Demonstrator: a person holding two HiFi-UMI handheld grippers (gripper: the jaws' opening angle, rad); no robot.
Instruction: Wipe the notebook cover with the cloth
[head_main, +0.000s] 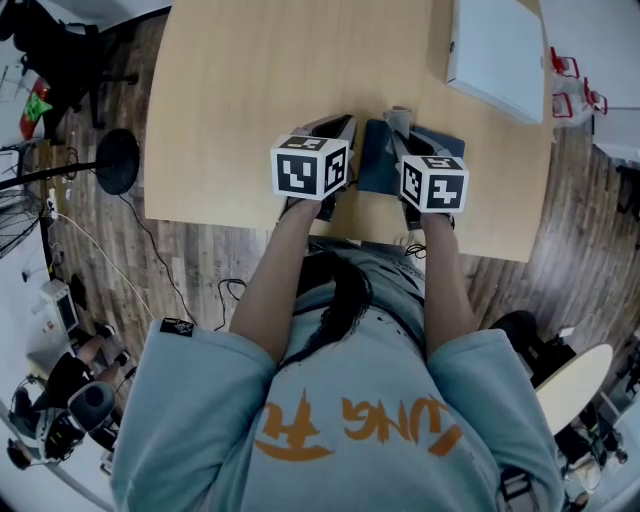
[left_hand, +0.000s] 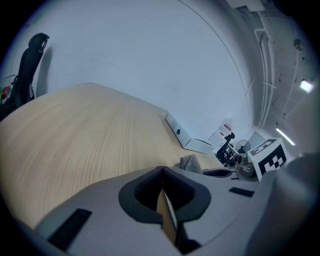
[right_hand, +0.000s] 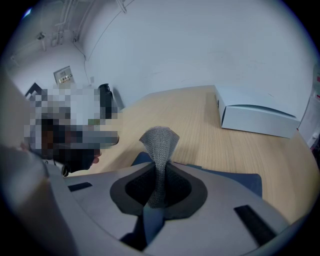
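A dark blue notebook (head_main: 374, 165) lies flat near the front edge of the wooden table (head_main: 250, 90). My right gripper (head_main: 398, 124) hovers over it, shut on a grey knitted cloth (head_main: 399, 116). In the right gripper view the cloth (right_hand: 159, 142) sticks up from between the closed jaws of the right gripper (right_hand: 159, 167), with the notebook (right_hand: 240, 181) beneath. My left gripper (head_main: 340, 123) rests on the table just left of the notebook, shut with nothing in it. The left gripper view shows that gripper (left_hand: 162, 168) closed, and the cloth (left_hand: 190, 162) just to its right.
A flat white box (head_main: 497, 50) lies at the table's far right corner, also seen as the white box (right_hand: 255, 120) beyond the notebook. Past the table's left edge are a black chair (head_main: 60, 50) and a round stand base (head_main: 118, 160) on the wooden floor.
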